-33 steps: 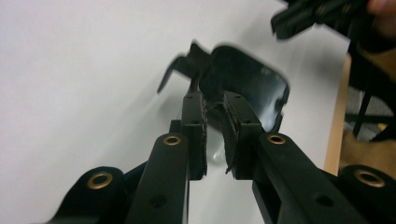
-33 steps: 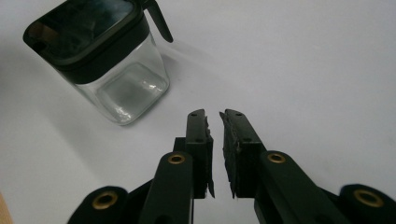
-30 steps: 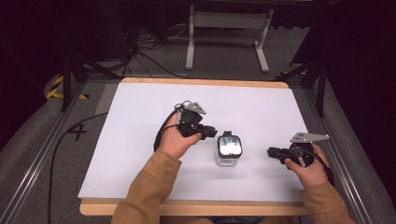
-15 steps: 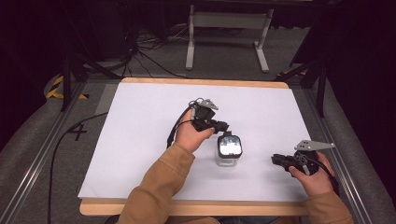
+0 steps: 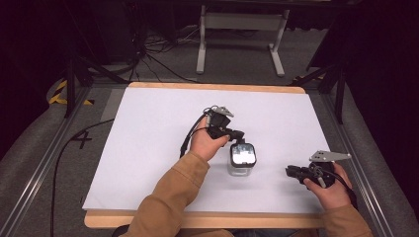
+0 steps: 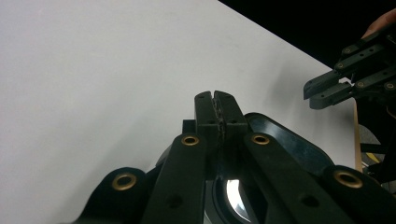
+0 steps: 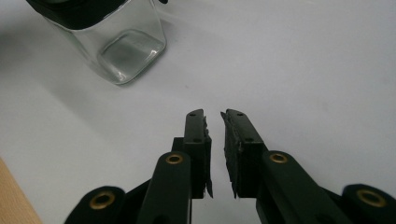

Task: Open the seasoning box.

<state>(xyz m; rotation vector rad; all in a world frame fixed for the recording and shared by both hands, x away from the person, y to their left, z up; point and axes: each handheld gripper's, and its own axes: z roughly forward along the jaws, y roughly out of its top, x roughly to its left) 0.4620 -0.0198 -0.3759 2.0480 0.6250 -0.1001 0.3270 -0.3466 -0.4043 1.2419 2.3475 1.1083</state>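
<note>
clear square jar with black lid stands upright near centre of the white desk, toward the near edge. left gripper sits just over the jar's far-left rim, jaws pressed together, nothing seen between them. right gripper rests near the right edge, well apart from the jar, jaws parted narrowly, empty.

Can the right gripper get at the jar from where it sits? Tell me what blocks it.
Probably yes. Bare white table lies between the right gripper and the glass jar; the left gripper sits shut over its far rim, leaving the near side free.
</note>
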